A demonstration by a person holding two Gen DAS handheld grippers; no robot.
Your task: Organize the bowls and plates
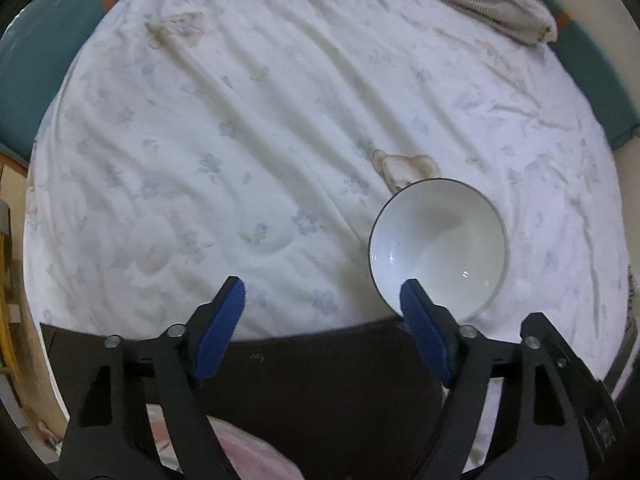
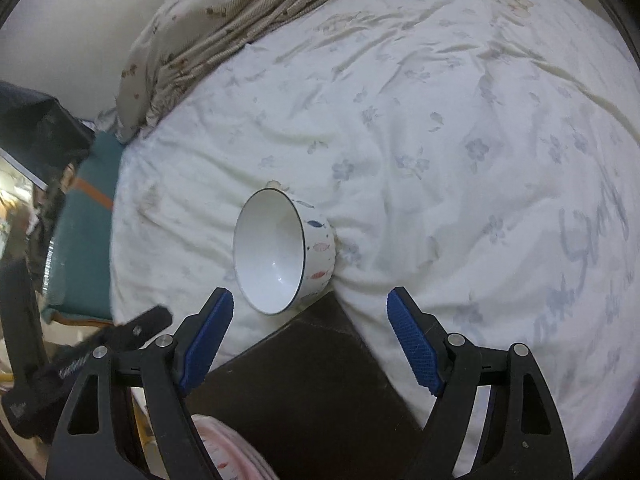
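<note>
A white bowl (image 1: 438, 246) with a dark rim and fish pattern on its side sits on the white floral bedsheet (image 1: 260, 140). In the left wrist view it lies just beyond my right finger pad. My left gripper (image 1: 322, 300) is open and empty, to the left of the bowl. In the right wrist view the bowl (image 2: 280, 254) lies tilted, just ahead of my open, empty right gripper (image 2: 310, 308). A pink-patterned plate (image 2: 236, 452) shows at the bottom edge, below the fingers.
A dark brown board (image 1: 320, 380) lies at the bed's near edge, also in the right wrist view (image 2: 312, 380). A crumpled beige blanket (image 2: 240, 12) lies at the far side. Teal bedding (image 2: 84, 232) shows at the left. The other gripper's body (image 2: 80, 356) is at lower left.
</note>
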